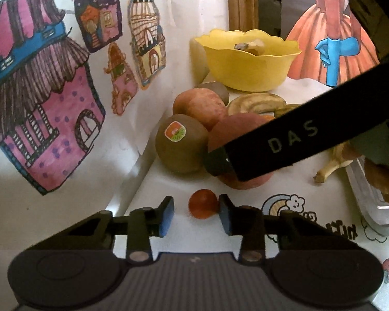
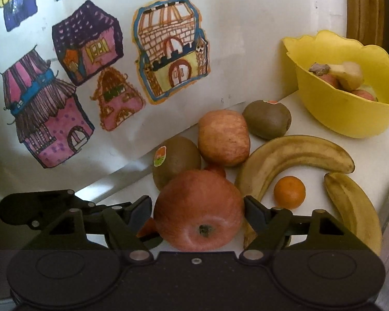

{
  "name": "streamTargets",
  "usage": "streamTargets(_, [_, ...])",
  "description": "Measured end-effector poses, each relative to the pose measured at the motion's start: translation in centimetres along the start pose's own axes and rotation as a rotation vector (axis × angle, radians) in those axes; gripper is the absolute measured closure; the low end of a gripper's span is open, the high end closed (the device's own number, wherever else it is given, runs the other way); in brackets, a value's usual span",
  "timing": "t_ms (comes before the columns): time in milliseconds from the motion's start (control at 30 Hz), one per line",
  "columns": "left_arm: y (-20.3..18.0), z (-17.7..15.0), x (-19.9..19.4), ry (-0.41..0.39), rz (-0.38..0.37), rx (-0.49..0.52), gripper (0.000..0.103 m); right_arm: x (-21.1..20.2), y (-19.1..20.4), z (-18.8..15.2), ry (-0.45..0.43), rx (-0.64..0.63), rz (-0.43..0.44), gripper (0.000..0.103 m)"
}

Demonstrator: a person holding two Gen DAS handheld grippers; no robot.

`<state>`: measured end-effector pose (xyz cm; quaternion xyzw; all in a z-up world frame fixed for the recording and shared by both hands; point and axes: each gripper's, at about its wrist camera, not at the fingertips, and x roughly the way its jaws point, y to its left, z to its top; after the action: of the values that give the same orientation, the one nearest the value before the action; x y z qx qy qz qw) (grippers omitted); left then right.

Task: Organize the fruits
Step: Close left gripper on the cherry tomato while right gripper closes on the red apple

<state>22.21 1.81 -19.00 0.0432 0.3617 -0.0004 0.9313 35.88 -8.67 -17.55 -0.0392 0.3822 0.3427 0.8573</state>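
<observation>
On the white worktop (image 2: 285,108), beside the wall with painted houses (image 2: 168,49), a kiwi with a sticker (image 2: 175,162) is seen at the left; the right gripper (image 2: 198,213) is set around a red apple (image 2: 198,211), and its jaws are pressed on both sides of it; a second apple (image 2: 223,137), two bananas (image 2: 293,155) and a small orange (image 2: 289,192) are laid further right; more fruit is kept in the yellow bowl (image 2: 350,114) at the far right; the left gripper (image 1: 195,213) is held open, and a small red fruit (image 1: 203,203) is seen between its jaws, near the right one.
</observation>
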Motion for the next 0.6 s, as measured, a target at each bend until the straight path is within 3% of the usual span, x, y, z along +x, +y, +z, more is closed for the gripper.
streamTargets(233, [-0.32, 0.36, 0.25, -0.002, -0.013, -0.005, 0.075, 0.28, 0.31, -0.05, 0.016, -0.018, -0.016, 0.027])
streamTargets(600, [-0.32, 0.44, 0.48, -0.004, -0.001, -0.012, 0.078, 0.07, 0.43, -0.54, 0.018, 0.004, -0.014, 0.028])
